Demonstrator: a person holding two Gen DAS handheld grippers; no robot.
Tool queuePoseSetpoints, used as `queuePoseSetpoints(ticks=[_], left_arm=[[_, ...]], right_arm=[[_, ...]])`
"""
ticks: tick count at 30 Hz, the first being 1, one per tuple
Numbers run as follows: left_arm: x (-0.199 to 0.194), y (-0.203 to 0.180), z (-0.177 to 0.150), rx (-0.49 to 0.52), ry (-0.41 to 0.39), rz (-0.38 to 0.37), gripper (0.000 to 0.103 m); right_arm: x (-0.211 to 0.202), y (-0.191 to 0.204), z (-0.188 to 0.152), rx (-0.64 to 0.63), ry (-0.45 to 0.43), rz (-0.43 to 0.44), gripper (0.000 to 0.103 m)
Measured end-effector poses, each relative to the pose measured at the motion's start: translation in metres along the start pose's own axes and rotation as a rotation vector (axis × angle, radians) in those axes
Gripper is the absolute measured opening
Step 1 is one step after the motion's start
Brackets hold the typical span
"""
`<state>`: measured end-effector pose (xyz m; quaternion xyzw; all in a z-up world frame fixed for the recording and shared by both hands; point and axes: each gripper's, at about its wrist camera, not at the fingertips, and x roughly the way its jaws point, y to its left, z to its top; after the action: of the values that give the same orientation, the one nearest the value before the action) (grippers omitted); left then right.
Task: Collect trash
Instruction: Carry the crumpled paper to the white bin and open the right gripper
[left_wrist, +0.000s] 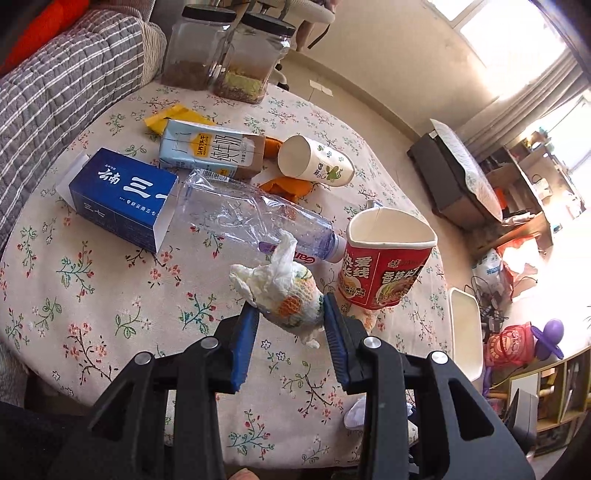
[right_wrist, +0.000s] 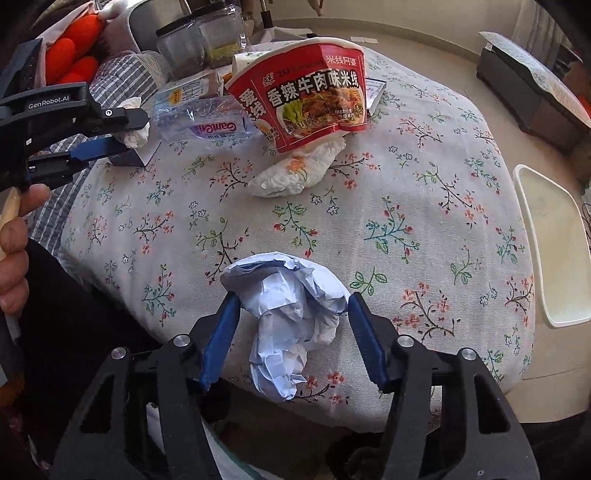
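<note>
- Floral cotton covers the whole table (left_wrist: 92, 280), and it's littered: far side has the blue carton (left_wrist: 122, 192), the milk carton (left_wrist: 210, 153) and a paper cup (left_wrist: 317, 162) tipped on its side.
- Two glass jars (left_wrist: 225, 55) stand at the far edge; those look like keepers, not trash.
- Centre stage, a crushed clear plastic bottle (left_wrist: 251, 218) lies with its cap end touching the red instant-noodle cup (left_wrist: 384, 262), which tilts on a wad of tissue in the right wrist view.
- Off the right edge of the table, a white bin (right_wrist: 546, 243) waits, lower than the tabletop. My read: that's where everything goes.
- The left gripper (left_wrist: 290, 321) has its blue pads pinching a printed tissue wad (left_wrist: 288, 295), lifted just near of the bottle.
- The right gripper (right_wrist: 291, 306) has a crumpled blue paper ball (right_wrist: 288, 295) between its pads at the near edge; both pads appear to touch it, so I'd call it pinched.
- Judgement: the step in hand is carrying two grabbed scraps, with most litter not yet collected.
- Next calls for swinging both loads right, over the bin's opening, then spreading the jaws; light paper may cling to a pad, so release well inside the rim.
</note>
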<state>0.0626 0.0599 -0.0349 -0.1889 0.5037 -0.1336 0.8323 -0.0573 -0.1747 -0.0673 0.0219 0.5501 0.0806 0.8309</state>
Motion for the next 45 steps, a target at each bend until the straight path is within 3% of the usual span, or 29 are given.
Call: queuePoseSetpoints(ticks=[2,8,11,13,14,16,17,20,22,38,45], left_arm=[[-0.001,0.000,0.000,-0.001,0.000,-0.005,0.036],[0.002,0.000,-0.001,-0.006,0.006,0.000,0.036],[0.004,0.000,-0.001,-0.007,0.012,0.000,0.037],[0.005,0.000,-0.001,-0.009,0.015,-0.001,0.037],[0.006,-0.001,-0.001,-0.008,0.017,-0.002,0.037],[0.007,-0.002,-0.002,-0.003,0.017,-0.002,0.037],[0.007,-0.003,-0.002,-0.001,0.016,-0.002,0.037],[0.006,-0.003,-0.002,0.001,0.016,-0.006,0.037],[0.006,-0.004,-0.002,0.004,0.011,-0.009,0.036],[0.024,-0.033,-0.001,0.071,0.024,-0.028,0.036],[0.027,-0.040,0.000,0.082,0.005,-0.013,0.036]], right_arm=[[0.002,0.002,-0.002,-0.004,0.006,-0.029,0.077],[0.007,0.021,-0.010,-0.112,0.004,-0.050,0.077],[0.006,0.026,-0.013,-0.143,0.004,-0.039,0.086],[0.004,0.029,-0.015,-0.163,-0.010,-0.046,0.086],[0.004,0.029,-0.014,-0.168,-0.012,-0.051,0.083],[0.006,0.026,-0.013,-0.157,-0.005,-0.063,0.066],[0.009,0.022,-0.012,-0.148,0.005,-0.066,0.047],[0.013,0.013,-0.010,-0.109,0.018,-0.052,0.035],[0.011,0.009,-0.009,-0.091,0.006,-0.058,0.015],[-0.040,-0.049,0.015,0.125,-0.190,-0.101,0.015],[-0.082,-0.142,0.048,0.356,-0.270,-0.215,0.015]])
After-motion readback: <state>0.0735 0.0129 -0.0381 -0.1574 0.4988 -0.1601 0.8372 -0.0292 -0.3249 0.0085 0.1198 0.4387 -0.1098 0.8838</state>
